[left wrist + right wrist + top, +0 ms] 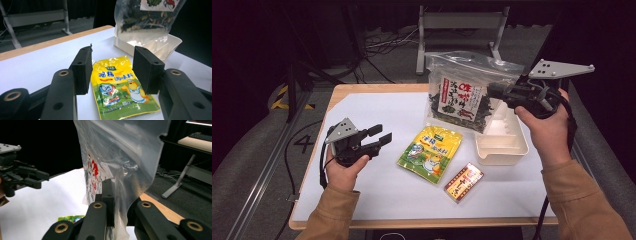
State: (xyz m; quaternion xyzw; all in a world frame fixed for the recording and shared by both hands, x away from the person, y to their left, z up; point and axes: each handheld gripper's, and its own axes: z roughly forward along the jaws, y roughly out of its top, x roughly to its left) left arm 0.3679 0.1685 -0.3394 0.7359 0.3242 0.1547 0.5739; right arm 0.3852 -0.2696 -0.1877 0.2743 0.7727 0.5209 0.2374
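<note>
Big red and black East Asian characters run down the white label on the clear plastic bag of dark dried leaves (459, 95); they are too small in the high view to read one by one. In the right gripper view the same label shows red and black print through the plastic, unreadable. On the yellow and green seasoning sachet (120, 86), blue characters read 鸡精调味料, with a round blue badge below showing a 3. The small red and yellow packet (464, 181) carries print too fine to read. On the grey floor (257, 150) a dark 4 is marked.
</note>
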